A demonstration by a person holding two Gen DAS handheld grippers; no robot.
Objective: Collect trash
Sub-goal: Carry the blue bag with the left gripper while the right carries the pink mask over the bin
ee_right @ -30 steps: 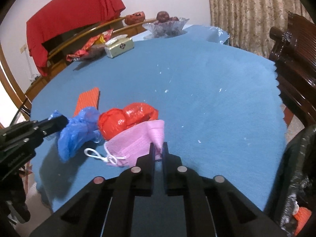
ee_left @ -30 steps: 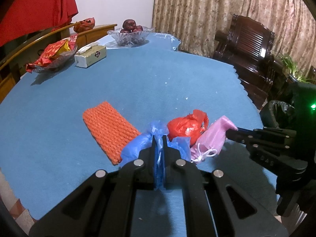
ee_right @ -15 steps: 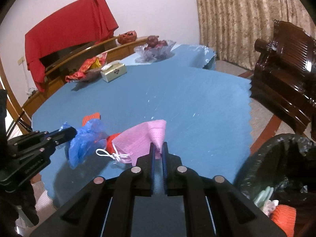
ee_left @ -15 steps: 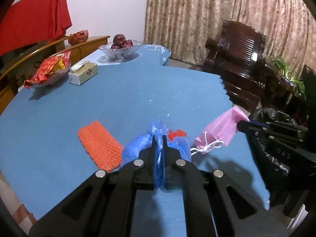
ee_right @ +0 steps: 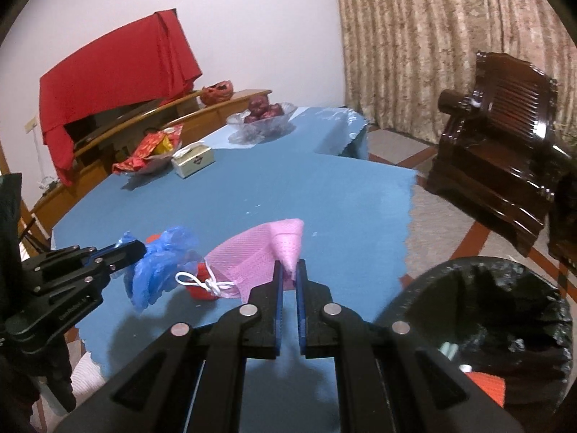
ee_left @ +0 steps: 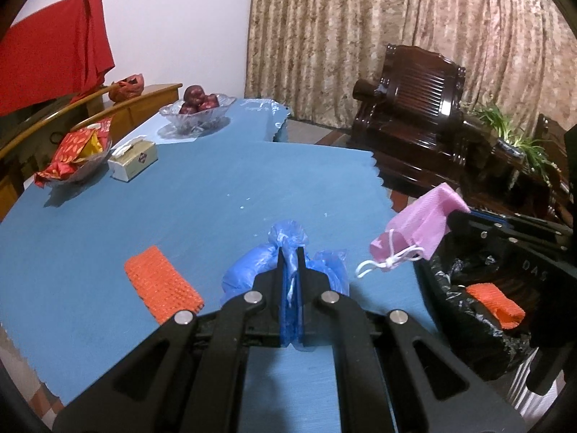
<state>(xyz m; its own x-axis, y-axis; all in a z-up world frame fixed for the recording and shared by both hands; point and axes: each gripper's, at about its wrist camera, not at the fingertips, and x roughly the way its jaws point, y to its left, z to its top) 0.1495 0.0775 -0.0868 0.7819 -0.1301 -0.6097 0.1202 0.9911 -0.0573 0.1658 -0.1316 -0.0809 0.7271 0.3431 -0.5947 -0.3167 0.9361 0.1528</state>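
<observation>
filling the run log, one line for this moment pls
left claw shut on blue bag | right claw shut on pink mask | bin not reached

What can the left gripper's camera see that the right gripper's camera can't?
Only the left wrist view shows the orange net sleeve lying on the blue table and the green plant.

Only the right wrist view shows the red bag behind the pink mask.

Both show the left gripper pinching the blue bag, the right gripper pinching the mask, the black bin, and the apple bowl.
</observation>
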